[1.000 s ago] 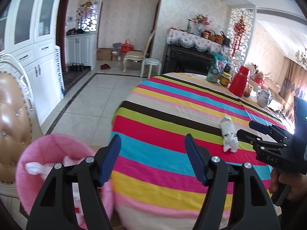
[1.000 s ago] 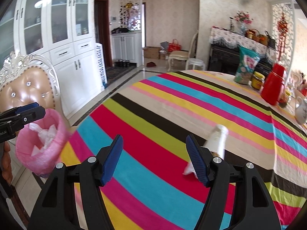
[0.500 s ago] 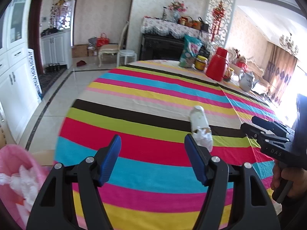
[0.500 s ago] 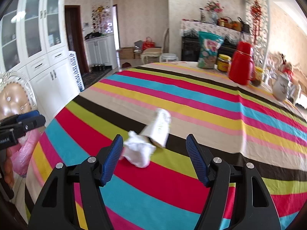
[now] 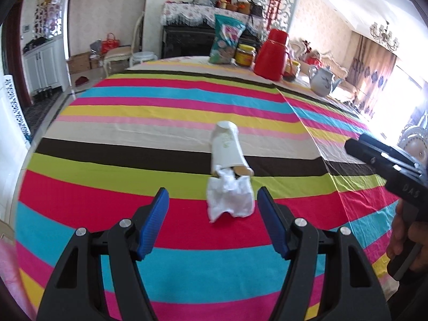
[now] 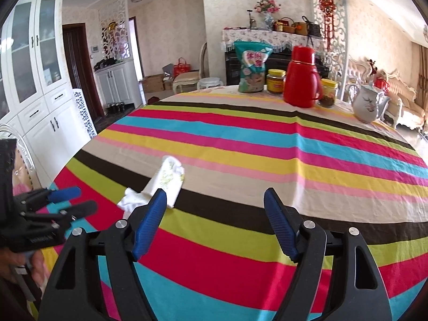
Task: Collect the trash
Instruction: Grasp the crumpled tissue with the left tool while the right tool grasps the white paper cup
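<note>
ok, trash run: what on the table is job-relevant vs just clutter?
Job:
- paper cup lying on its side
- crumpled tissue at its mouth
- left claw, open, lined up on the tissue

Clutter:
- snack bag
- red thermos
- two jars
- teapot

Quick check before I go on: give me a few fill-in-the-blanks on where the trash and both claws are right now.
1. The white paper cup lies on its ____ on the striped tablecloth.
2. The crumpled tissue sits at the cup's ____ end.
3. The left claw is open and holds ____.
4. The right claw has its jaws opening, with ____ between them.

Missing: side; open; nothing; nothing
</note>
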